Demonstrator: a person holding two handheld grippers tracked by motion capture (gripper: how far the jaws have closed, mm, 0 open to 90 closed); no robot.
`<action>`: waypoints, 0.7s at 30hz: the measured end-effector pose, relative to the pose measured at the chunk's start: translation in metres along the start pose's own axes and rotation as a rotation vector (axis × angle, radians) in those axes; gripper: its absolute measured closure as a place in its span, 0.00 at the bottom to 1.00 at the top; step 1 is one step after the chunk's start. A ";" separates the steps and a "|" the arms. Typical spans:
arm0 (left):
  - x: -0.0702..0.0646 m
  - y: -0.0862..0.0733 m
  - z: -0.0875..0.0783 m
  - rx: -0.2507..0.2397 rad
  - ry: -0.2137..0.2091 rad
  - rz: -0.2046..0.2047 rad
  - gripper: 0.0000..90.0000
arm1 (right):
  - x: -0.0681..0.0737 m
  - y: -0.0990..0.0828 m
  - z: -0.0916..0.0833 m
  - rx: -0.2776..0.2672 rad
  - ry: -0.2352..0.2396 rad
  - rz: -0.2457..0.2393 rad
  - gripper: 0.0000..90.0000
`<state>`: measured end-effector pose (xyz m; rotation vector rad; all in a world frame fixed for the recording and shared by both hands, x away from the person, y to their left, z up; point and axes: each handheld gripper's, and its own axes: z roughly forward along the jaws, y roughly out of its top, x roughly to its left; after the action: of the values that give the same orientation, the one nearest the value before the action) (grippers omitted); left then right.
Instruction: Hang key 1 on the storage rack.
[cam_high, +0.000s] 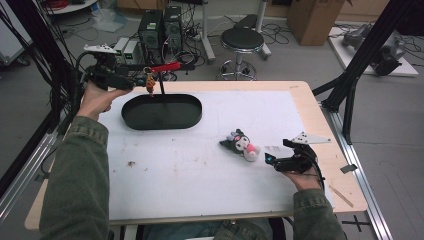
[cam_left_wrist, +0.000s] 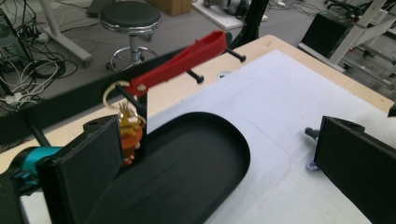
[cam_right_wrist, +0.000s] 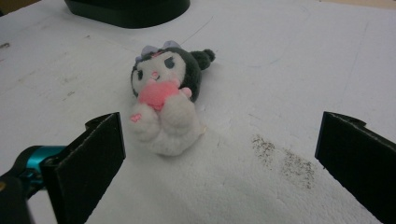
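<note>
A black oval tray (cam_high: 161, 111) lies at the back left of the white mat. From it rises a thin black stand (cam_high: 162, 86) with a cross bar, and a red strap (cam_left_wrist: 182, 60) lies along that bar. A ring and a small orange charm (cam_left_wrist: 129, 134) hang from the strap's end. My left gripper (cam_high: 139, 80) is open above the tray's left end, its left jaw right beside the charm. A small black-and-white plush toy (cam_right_wrist: 163, 102) holding a pink heart lies on the mat. My right gripper (cam_right_wrist: 219, 158) is open just short of the plush (cam_high: 242, 144), with nothing between its jaws.
The white mat (cam_high: 200, 170) covers most of the wooden table (cam_high: 305, 95). Brown smudges (cam_right_wrist: 282, 158) mark the mat near the right gripper. Beyond the table's far edge stand a round stool (cam_high: 242, 40) and computer cases (cam_high: 160, 27). Black frame struts (cam_high: 360, 65) rise at the right.
</note>
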<state>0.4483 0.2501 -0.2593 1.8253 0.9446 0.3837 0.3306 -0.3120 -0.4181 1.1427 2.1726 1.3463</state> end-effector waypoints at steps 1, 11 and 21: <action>-0.002 -0.003 -0.002 0.000 0.003 0.005 0.02 | 0.000 0.000 0.000 -0.003 -0.001 0.000 0.01; -0.026 -0.026 -0.014 -0.002 0.075 0.108 0.02 | 0.000 0.000 0.002 0.007 0.003 -0.003 0.01; -0.028 -0.059 -0.033 -0.024 0.107 0.117 0.02 | 0.000 0.000 0.000 0.000 0.003 -0.001 0.01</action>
<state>0.3842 0.2618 -0.2924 1.8578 0.9042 0.5678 0.3307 -0.3120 -0.4183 1.1400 2.1747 1.3492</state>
